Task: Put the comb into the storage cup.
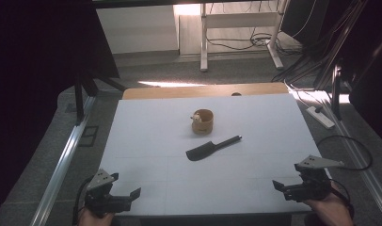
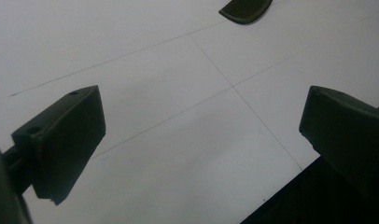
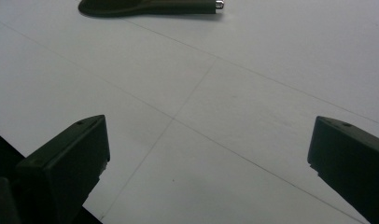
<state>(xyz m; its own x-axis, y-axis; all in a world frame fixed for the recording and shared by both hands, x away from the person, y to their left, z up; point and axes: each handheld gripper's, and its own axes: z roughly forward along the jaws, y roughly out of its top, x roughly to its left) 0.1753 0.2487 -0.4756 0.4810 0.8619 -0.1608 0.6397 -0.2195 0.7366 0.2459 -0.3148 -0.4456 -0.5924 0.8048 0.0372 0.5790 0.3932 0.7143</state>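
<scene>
A black spatula lies flat near the middle of the white table, its blade toward the left. Behind it stands a short tan round holder with a small pale object at its rim. My left gripper rests at the front left edge, open and empty. My right gripper sits at the front right edge, also open and empty. In the left gripper view the spatula blade shows far beyond the wide-apart jaws. In the right gripper view the spatula lies across the top, beyond the spread jaws.
A wooden board borders the table's far edge. Desk legs and cables stand on the floor beyond. A power strip lies on the floor to the right. Metal rails run along both sides.
</scene>
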